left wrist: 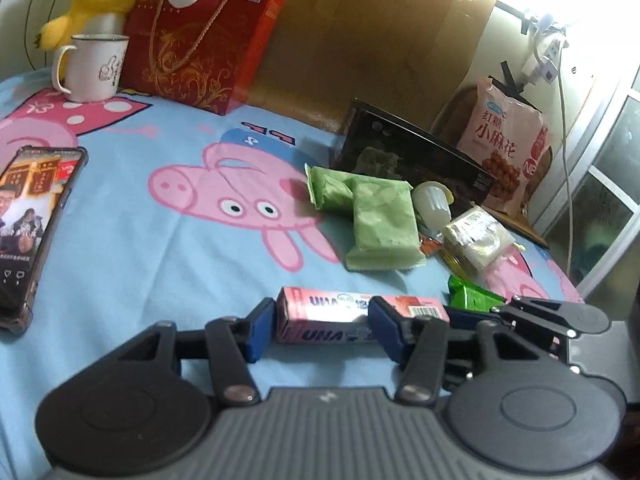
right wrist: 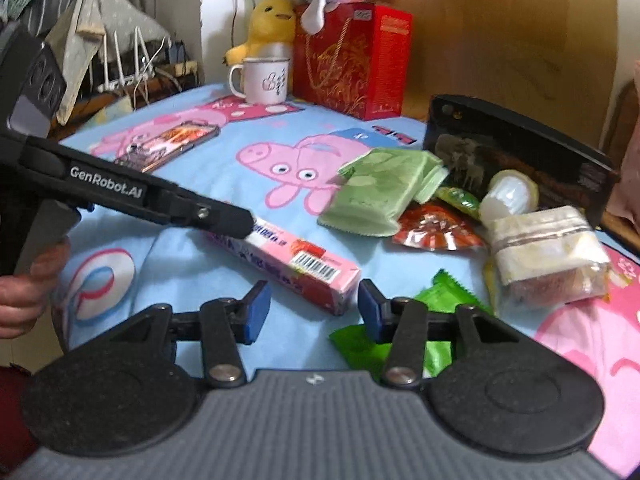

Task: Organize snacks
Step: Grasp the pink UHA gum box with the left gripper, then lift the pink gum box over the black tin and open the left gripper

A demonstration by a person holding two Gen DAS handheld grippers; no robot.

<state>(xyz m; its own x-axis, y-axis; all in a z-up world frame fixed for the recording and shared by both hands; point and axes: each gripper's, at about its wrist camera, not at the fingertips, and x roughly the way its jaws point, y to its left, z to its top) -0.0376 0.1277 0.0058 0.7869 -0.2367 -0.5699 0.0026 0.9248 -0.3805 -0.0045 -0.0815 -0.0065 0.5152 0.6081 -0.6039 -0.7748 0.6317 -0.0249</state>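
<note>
The pink carton (left wrist: 360,316), judged light and rigid, is gripped by the left gripper (left wrist: 320,326) across its short sides; the right gripper (right wrist: 310,314) is held parted, empty

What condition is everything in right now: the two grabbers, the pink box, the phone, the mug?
Left gripper: jaws around the pink box, grip unclear.
Right gripper: open, box end between its fingers.
Pink box: lying flat, sealed.
Phone: screen on, lying flat.
Mug: upright.
</note>
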